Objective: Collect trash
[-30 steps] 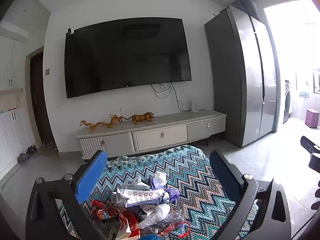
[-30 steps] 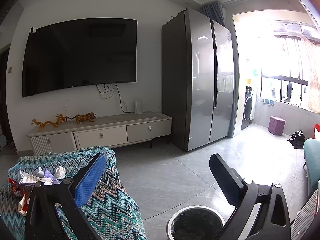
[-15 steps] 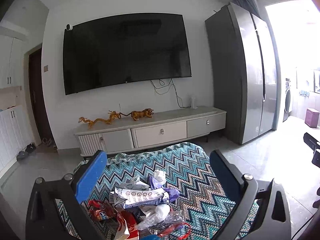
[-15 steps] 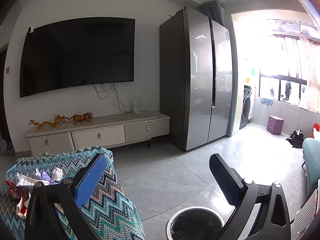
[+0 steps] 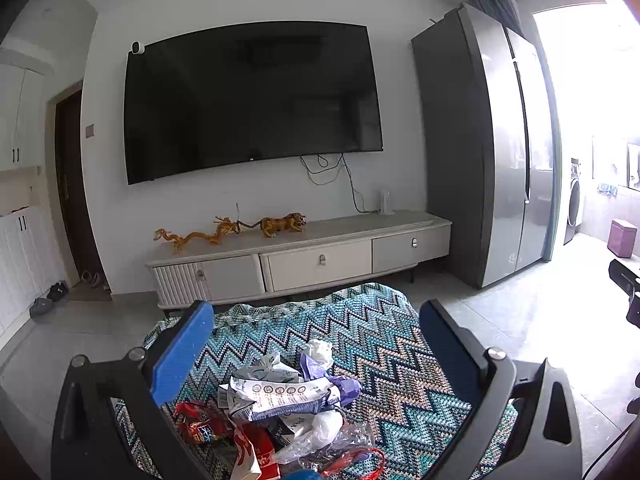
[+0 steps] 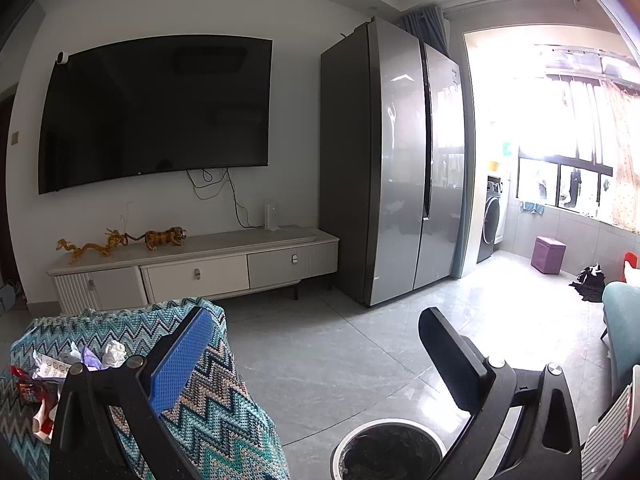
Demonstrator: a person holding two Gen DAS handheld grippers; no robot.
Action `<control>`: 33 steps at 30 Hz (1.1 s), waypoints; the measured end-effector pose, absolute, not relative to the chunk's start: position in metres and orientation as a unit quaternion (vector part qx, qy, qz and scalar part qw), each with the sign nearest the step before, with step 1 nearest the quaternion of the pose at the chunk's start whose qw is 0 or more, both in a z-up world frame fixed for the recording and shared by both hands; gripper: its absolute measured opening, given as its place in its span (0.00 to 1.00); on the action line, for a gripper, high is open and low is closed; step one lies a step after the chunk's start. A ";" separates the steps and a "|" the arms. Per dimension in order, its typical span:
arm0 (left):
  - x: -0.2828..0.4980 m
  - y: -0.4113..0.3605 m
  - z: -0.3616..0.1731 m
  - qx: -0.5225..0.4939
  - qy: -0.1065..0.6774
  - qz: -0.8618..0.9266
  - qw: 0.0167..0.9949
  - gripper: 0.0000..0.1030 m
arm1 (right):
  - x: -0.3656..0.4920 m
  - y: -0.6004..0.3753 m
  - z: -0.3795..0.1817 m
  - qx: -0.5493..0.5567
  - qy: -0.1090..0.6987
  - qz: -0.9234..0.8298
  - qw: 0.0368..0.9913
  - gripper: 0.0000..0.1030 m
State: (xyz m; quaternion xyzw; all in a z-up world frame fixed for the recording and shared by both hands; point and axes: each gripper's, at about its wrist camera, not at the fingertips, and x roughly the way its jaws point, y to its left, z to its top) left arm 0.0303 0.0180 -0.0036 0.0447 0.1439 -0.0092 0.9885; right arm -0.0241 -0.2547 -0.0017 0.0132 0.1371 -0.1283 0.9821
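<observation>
Crinkly wrappers (image 5: 276, 396) piled on zigzag-covered bench (image 5: 384, 344); both grippers' fingers apart, empty. Left gripper (image 5: 316, 344) should pinch one piece, right gripper (image 6: 320, 340) hangs over bin (image 6: 390, 454).

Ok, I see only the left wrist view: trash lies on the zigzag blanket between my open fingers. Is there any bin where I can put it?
Observer: Yes. The right wrist view shows a round bin with a pale rim. It stands on the tiled floor, to the right of the blanket.
Operator: Is it full?
Observer: Its inside looks dark and I make out no trash in it, but only part of it shows.
Operator: Does the right gripper hold something?
Observer: No. The right gripper is open and empty, and the bin sits low between its fingers.
</observation>
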 end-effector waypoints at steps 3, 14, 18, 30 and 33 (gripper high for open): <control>0.033 0.017 -0.005 0.048 0.148 -0.011 0.988 1.00 | -0.023 -0.254 -0.002 0.012 0.139 -0.128 0.982 1.00; 0.044 0.018 -0.009 0.051 0.155 -0.018 0.986 1.00 | -0.016 -0.252 -0.004 0.007 0.142 -0.129 0.981 1.00; 0.049 0.020 -0.013 0.049 0.164 -0.022 0.985 1.00 | -0.012 -0.252 -0.008 0.005 0.148 -0.127 0.981 1.00; 0.067 0.039 -0.024 0.038 0.199 -0.022 0.979 1.00 | 0.008 -0.243 -0.017 0.005 0.177 -0.089 0.980 1.00; 0.073 0.061 -0.029 0.030 0.210 -0.002 0.977 1.00 | 0.016 -0.237 -0.022 0.003 0.193 -0.062 0.979 1.00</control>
